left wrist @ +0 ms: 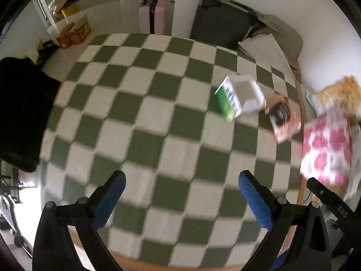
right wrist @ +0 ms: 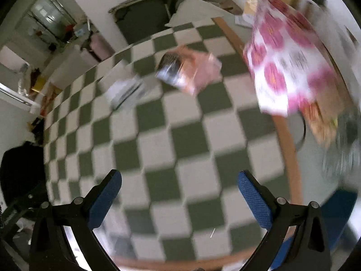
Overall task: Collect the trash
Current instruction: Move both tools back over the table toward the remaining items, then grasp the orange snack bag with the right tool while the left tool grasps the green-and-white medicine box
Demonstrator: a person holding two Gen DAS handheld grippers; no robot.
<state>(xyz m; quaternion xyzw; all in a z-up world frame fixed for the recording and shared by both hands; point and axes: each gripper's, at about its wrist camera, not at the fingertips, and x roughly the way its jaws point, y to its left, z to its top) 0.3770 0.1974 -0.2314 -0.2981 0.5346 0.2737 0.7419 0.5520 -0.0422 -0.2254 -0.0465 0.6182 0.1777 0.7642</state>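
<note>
A green-and-white carton (left wrist: 239,98) lies on the checkered tablecloth (left wrist: 144,122), with an orange snack packet (left wrist: 284,119) just right of it. Both also show in the right wrist view, the carton (right wrist: 125,91) blurred and the packet (right wrist: 191,70) beside it. A pink-and-white patterned bag (left wrist: 327,144) hangs past the table's right edge; it also shows in the right wrist view (right wrist: 286,67). My left gripper (left wrist: 181,194) is open and empty above the table's near part. My right gripper (right wrist: 179,194) is open and empty too, well short of the packet.
A folded dark chair (left wrist: 225,22) leans on the wall behind the table. A black chair back (left wrist: 22,113) stands at the left. A pink suitcase (left wrist: 153,15) and cardboard boxes (left wrist: 74,31) stand beyond. The table's wooden rim (right wrist: 288,144) runs along the right.
</note>
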